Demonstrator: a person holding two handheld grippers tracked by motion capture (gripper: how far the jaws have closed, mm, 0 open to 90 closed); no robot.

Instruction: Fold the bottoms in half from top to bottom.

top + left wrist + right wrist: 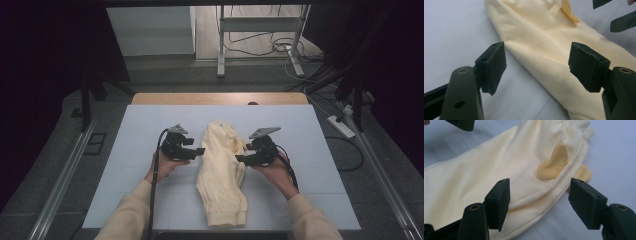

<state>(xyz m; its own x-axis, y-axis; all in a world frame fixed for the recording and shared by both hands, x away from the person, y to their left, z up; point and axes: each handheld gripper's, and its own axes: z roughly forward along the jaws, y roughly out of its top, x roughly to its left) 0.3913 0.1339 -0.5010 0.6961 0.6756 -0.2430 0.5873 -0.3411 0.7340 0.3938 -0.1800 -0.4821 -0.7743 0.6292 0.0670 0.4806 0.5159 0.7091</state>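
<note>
High view: pale yellow garment [221, 175] lies mid-desk [130, 150], folded into a long strip, long axis running away from me, cuffed ends nearest me. I've got the left hand-held gripper [196, 150] just beside its left edge and the right hand-held gripper [242, 159] just beside its right edge, about equally near. Both sets of jaws are spread, holding nothing. Garment edge sits between each pair.

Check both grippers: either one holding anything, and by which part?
Nothing is held. The left gripper and right gripper are both open, jaws apart on either side of the pale yellow garment, which lies flat on the table.
</note>
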